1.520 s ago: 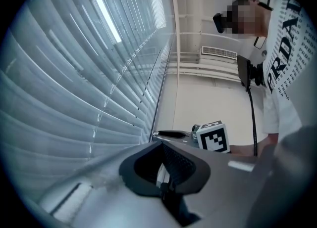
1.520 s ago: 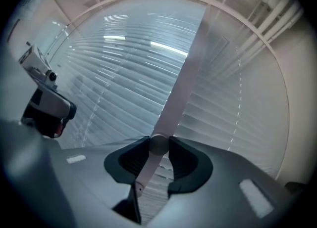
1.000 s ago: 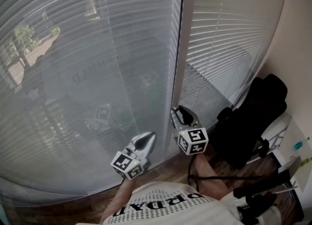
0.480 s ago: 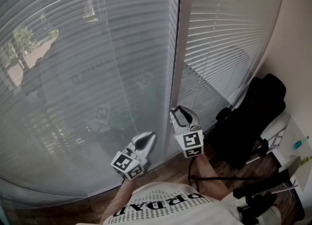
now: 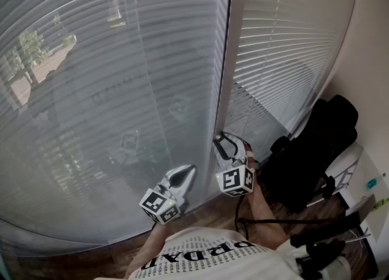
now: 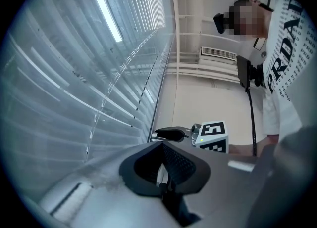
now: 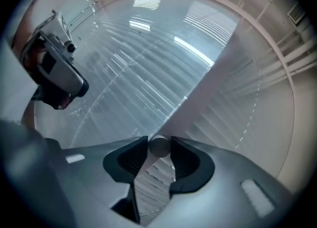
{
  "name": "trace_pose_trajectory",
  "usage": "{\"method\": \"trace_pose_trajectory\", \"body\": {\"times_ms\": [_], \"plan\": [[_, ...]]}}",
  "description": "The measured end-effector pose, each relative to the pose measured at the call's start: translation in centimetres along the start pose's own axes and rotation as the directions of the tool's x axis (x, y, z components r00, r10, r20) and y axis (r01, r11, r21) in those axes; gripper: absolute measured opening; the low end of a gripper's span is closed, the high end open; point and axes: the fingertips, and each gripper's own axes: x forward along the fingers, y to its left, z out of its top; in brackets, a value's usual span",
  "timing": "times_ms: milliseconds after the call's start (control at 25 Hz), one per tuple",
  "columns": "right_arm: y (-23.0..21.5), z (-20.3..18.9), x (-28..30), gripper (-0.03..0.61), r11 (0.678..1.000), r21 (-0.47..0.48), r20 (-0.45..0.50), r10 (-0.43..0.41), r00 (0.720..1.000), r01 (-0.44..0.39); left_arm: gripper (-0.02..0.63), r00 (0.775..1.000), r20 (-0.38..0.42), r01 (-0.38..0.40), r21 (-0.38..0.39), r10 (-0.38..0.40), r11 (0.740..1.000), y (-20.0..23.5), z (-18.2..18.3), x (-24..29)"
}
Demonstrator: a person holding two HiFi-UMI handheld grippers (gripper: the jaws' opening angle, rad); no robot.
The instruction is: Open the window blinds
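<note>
Blinds [image 5: 121,90] cover the window beside the frame post [image 5: 223,78]. Our right gripper [image 5: 226,144] pinches the wand [image 7: 159,147] tip, jaws just been opening; left gripper [image 5: 186,174] closed, empty. Risk: grip too loose, wand slips, slats don't turn.

Chair: you have a black office chair [image 5: 316,145] just right of your right hand-held gripper [image 5: 226,144].
Floor: wood floor [image 5: 206,209] below it.
Cable: black cable [image 5: 273,220] lies behind it, nearer you.
Wall: pale wall [image 5: 368,60] beyond the chair.
</note>
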Motion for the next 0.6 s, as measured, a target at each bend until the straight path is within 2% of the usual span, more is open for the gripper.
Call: {"method": "trace_pose_trajectory", "body": {"times_ms": [160, 240, 320, 480, 600], "plan": [[-0.2, -0.01, -0.02, 0.142, 0.998, 0.058, 0.015, -0.001, 1.0, 0.0, -0.008, 1.0, -0.001, -0.004, -0.001, 0.004, 1.0, 0.24, 0.03, -0.07], [-0.31, -0.19, -0.04, 0.138, 0.992, 0.13, 0.019, 0.004, 1.0, -0.006, -0.008, 1.0, -0.004, -0.004, 0.0, 0.004, 1.0, 0.26, -0.01, -0.08], [-0.44, -0.36, -0.05, 0.133, 0.975, 0.222, 0.025, 0.012, 1.0, -0.017, -0.008, 1.0, -0.006, -0.004, -0.002, 0.004, 1.0, 0.31, -0.08, -0.11], [-0.56, -0.39, -0.07, 0.132, 0.949, 0.313, 0.031, 0.017, 0.999, -0.026, -0.008, 1.0, -0.007, -0.004, -0.003, 0.004, 1.0, 0.35, -0.07, -0.14], [-0.74, -0.46, -0.06, 0.132, 0.903, 0.428, 0.047, 0.023, 0.999, -0.041, -0.008, 1.0, -0.007, -0.004, -0.003, 0.004, 1.0, 0.4, -0.11, -0.11]]}}
